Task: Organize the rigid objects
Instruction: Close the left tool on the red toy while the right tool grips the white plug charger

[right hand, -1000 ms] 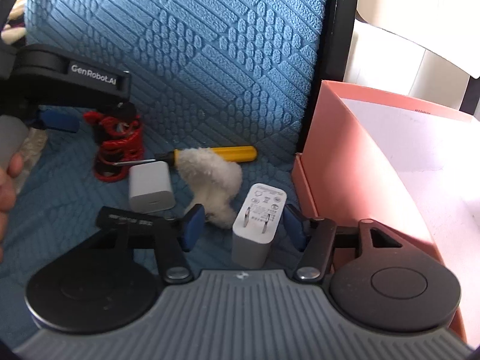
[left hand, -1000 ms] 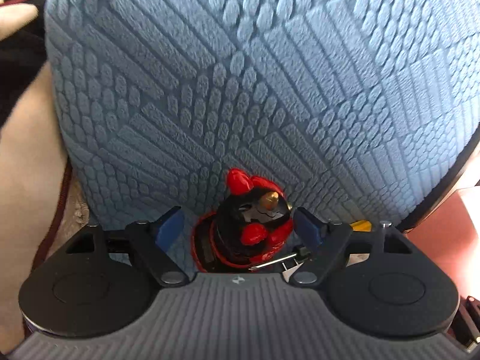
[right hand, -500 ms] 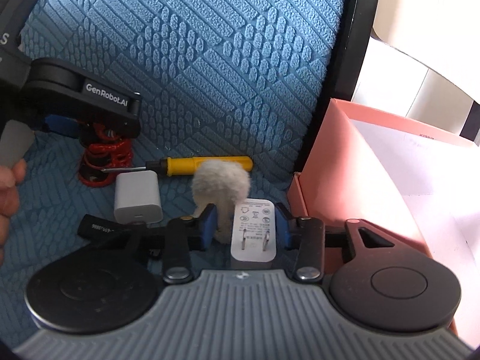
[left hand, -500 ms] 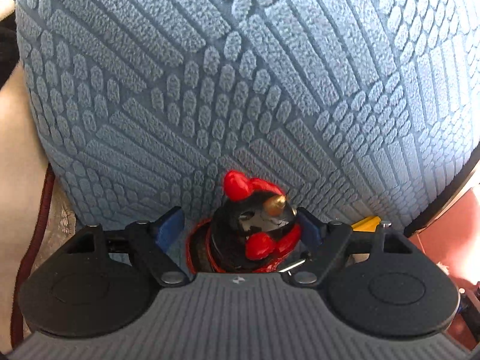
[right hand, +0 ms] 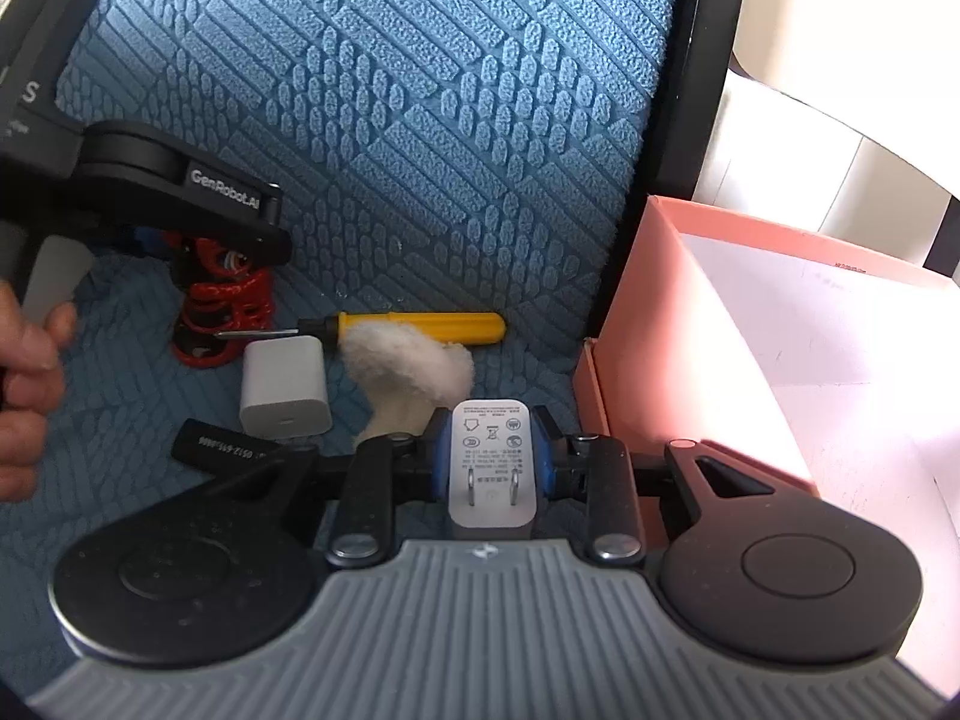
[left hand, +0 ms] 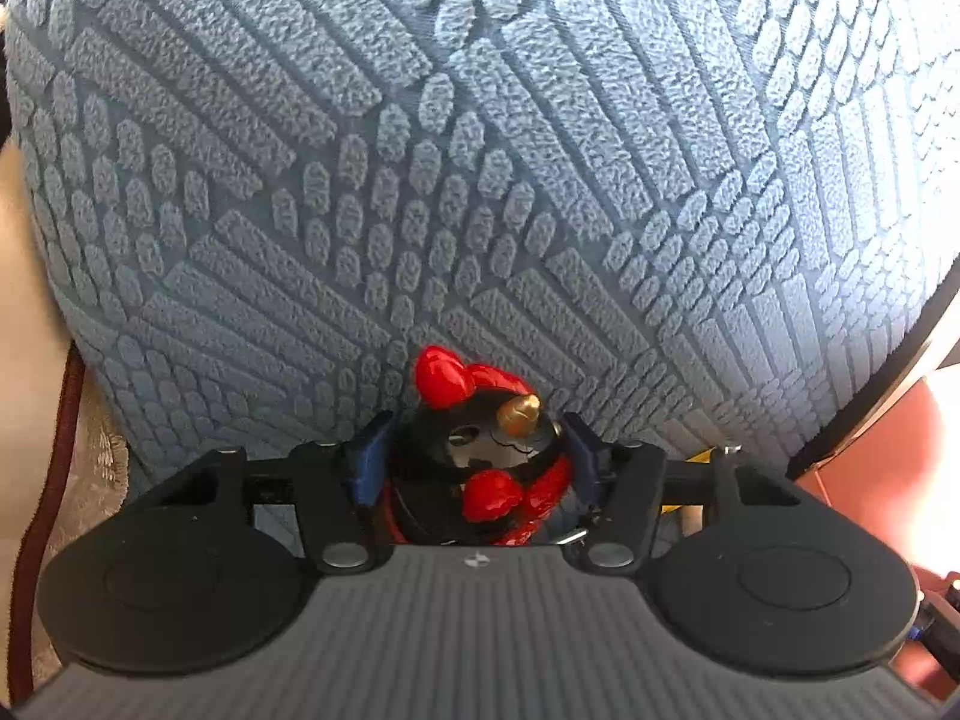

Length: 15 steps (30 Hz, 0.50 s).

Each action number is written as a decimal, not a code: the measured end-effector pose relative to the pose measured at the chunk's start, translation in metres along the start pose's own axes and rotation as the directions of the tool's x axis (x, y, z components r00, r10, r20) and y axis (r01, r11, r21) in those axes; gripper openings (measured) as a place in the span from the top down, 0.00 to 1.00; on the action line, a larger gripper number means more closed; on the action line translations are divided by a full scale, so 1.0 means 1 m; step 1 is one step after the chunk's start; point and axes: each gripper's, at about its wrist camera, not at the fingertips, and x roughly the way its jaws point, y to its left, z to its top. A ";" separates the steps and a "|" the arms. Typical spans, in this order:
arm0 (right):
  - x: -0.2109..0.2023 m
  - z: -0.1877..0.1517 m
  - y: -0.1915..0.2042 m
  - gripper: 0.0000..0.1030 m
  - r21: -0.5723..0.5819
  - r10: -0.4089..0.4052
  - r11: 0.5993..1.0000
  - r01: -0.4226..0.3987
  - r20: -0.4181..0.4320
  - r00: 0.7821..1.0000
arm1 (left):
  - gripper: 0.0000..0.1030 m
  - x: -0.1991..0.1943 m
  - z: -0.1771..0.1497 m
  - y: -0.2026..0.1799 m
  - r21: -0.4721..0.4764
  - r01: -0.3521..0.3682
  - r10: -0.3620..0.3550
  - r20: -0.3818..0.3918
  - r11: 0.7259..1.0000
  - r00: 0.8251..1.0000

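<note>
A black and red toy figure (left hand: 489, 495) stands on the blue textured seat against the backrest (left hand: 480, 180). My left gripper (left hand: 474, 453) is around it, jaws closing, both blue pads against its sides. The right wrist view shows the same toy (right hand: 225, 312) under the left gripper (right hand: 198, 252). My right gripper (right hand: 491, 462) is closing too, its pads pressing the sides of a white plug charger (right hand: 489, 438), prongs toward the camera.
On the seat lie a second white charger (right hand: 285, 384), a yellow screwdriver (right hand: 420, 327), a fluffy white piece (right hand: 408, 372) and a black stick (right hand: 222, 444). An open pink box (right hand: 660, 330) stands at the right. A person's hand (right hand: 30, 360) holds the left gripper.
The left gripper came closer to the backrest and its jaws closed in on the toy. The right jaws closed onto the white charger, which now sits straight between the pads.
</note>
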 end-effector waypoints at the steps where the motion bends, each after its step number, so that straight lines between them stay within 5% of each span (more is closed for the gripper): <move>1: -0.003 -0.002 0.001 0.70 0.001 0.006 1.000 -0.006 -0.001 1.000 | 0.38 0.001 0.001 0.001 0.000 0.000 0.000 -0.001 1.000 1.000; 15: -0.011 -0.005 0.002 0.70 -0.047 0.049 0.998 -0.049 -0.005 0.999 | 0.38 -0.028 0.009 0.016 -0.061 -0.017 0.018 0.016 0.998 1.000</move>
